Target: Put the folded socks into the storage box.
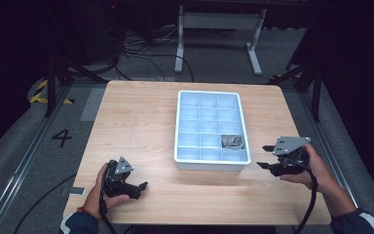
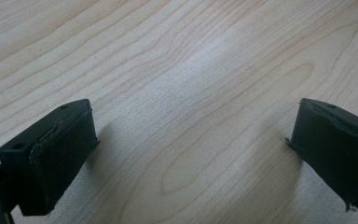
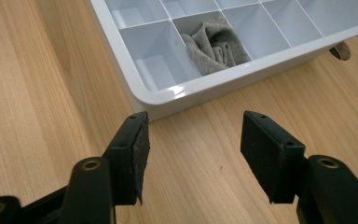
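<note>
In the high view, a crumpled grey cloth (image 1: 232,141) lies in a right-hand compartment of the white plastic divided tray (image 1: 180,127), one row up from the near edge, right of centre on the light wooden surface (image 1: 131,122). The right tool (image 1: 266,157) hovers at the frame's lower right, just beside the tray's near right corner, jaws standing moderately wide with nothing between them. The left tool (image 1: 144,185) rests at lower left, well apart from the tray, jaws wide over bare wood.
</note>
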The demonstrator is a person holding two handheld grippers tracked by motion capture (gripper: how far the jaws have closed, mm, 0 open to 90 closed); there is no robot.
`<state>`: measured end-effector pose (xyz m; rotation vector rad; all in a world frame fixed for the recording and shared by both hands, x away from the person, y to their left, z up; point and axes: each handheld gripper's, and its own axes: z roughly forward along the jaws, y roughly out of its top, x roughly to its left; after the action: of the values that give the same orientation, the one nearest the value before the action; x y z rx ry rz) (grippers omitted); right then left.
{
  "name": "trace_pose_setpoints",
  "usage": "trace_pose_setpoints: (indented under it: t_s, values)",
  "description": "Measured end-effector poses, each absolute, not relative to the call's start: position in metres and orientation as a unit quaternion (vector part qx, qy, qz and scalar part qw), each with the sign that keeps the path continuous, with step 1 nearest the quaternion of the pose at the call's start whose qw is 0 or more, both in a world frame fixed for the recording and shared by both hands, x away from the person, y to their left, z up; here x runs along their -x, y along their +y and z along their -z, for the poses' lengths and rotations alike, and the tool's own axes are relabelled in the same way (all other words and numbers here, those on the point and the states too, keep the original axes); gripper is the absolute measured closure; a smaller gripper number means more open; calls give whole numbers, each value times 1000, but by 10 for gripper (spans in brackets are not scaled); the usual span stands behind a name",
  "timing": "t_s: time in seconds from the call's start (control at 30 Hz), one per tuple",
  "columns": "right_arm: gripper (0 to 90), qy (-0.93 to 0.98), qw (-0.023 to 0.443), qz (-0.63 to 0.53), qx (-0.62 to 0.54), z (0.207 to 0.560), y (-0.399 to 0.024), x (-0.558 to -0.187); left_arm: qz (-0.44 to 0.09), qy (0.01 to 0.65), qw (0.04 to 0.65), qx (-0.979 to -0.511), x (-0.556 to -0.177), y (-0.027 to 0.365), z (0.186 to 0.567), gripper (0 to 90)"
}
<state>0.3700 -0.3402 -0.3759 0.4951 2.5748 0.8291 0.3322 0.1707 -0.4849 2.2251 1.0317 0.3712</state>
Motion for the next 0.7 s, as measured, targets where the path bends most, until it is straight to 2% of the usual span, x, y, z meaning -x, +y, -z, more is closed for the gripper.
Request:
trace_pose_setpoints:
  t_s: [0.47, 0.7]
  values:
    - [381, 906, 221, -286, -222, 403, -368, -364, -142, 393, 324, -849, -332, 171, 485, 5]
    - [355, 902, 215, -300, -226, 416, -381, -361, -142, 393, 324, -848, -332, 171, 485, 4]
